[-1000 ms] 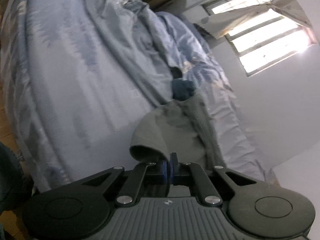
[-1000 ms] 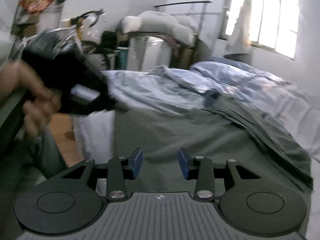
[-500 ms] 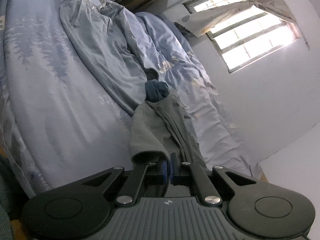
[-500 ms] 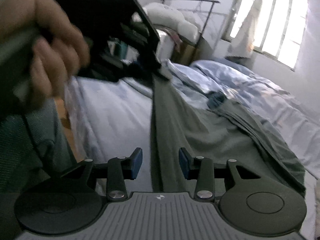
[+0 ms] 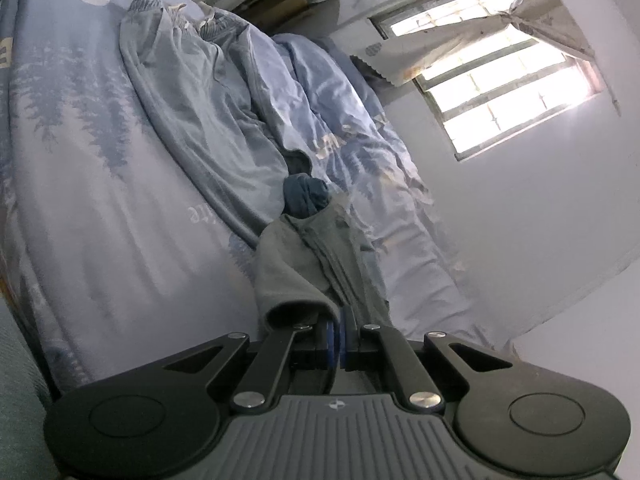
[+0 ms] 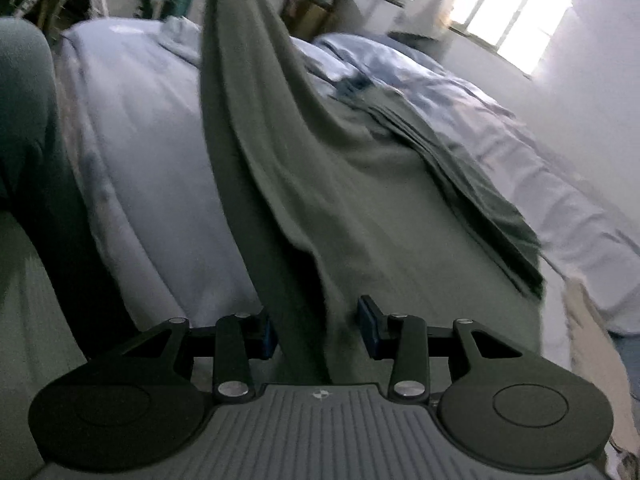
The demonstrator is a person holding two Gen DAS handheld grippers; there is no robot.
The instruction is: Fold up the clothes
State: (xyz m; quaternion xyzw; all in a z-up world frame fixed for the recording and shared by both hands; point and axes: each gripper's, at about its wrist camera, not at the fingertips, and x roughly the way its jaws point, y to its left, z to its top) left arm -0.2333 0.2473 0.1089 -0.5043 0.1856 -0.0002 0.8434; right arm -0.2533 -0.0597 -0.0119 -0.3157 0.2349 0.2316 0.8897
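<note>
1. Left gripper [image 5: 338, 334] is clamped tight on an edge of the grey garment [image 5: 304, 268], holding that end up off the bed [image 5: 120, 220]; the rest trails toward frame centre.
2. Right gripper [image 6: 318, 330] has its jaws partway apart. A taut band of the same garment [image 6: 304, 168] runs from top centre down right between them, but the pads aren't pressing it.
3. So the fabric's long axis lines up with the right jaws and sits dead centre. Probably just needs a squeeze there to grab the second hold for the fold.
</note>
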